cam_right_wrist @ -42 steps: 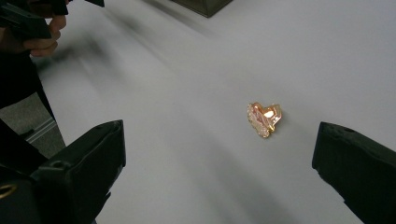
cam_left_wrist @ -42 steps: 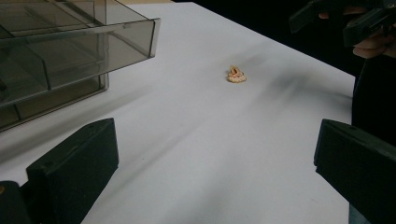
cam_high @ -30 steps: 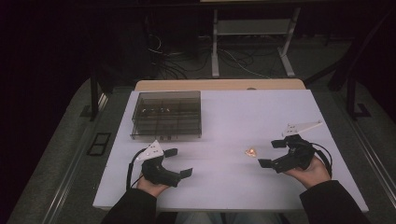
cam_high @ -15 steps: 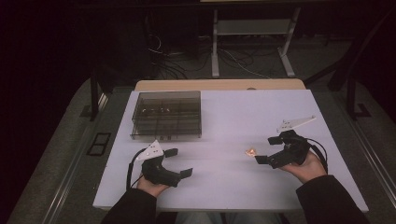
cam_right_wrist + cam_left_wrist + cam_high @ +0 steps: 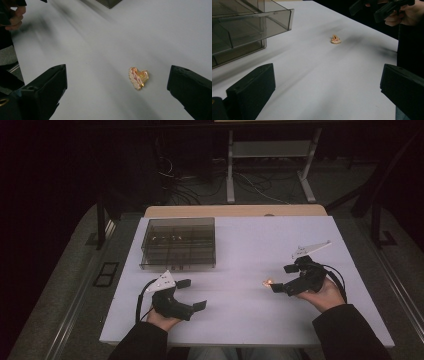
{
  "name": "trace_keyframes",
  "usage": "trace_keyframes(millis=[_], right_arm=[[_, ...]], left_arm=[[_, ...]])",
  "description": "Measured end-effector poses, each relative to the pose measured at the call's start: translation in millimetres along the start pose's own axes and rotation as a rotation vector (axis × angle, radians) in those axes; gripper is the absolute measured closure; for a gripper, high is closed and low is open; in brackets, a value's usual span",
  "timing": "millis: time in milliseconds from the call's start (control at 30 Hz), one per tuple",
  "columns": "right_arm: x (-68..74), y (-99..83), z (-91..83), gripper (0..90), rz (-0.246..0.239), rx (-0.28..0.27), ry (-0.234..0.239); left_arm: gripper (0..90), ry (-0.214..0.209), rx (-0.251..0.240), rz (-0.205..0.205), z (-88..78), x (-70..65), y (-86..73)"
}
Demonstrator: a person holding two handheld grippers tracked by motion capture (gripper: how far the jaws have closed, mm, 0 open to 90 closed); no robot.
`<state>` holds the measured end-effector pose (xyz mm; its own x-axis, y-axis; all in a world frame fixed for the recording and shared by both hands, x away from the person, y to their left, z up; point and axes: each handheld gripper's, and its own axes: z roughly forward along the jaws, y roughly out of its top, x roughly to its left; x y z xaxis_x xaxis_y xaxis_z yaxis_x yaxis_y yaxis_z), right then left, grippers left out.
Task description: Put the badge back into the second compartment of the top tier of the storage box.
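A small heart-shaped charm (image 5: 138, 77), glossy orange-pink with a pale beaded edge, lies flat on the smooth white table (image 5: 250, 320). It sits on the table between the wide-spread jaws of the right gripper (image 5: 284, 277), nearer one jaw than the other and touching neither. The left gripper (image 5: 192, 294) rests well apart, its matte black jaws also wide and holding nothing. A smoky translucent plastic box (image 5: 178, 244) with inner dividers stands beyond the left gripper.

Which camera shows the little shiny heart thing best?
The right gripper view: the heart charm lies big and sharp between the open right tongs. The left gripper view shows it farther off, and the high view shows a tiny orange glint.
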<state>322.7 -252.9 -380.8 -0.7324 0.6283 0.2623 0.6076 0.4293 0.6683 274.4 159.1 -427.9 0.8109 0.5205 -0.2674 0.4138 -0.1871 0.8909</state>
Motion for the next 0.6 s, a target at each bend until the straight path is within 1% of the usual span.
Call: trace_keyframes(millis=[233,600], right_arm=[[-5.3,1.7,6.3,2.0,0.001,0.011,0.007],[-8.4,3.8,22.5,2.0,-0.016,0.054,0.011]], left_arm=[[0.0,-0.004,0.003,0.001,0.7,-0.3,-0.1],[0.0,-0.008,0.003,0.000,1.2,-0.7,-0.1]])
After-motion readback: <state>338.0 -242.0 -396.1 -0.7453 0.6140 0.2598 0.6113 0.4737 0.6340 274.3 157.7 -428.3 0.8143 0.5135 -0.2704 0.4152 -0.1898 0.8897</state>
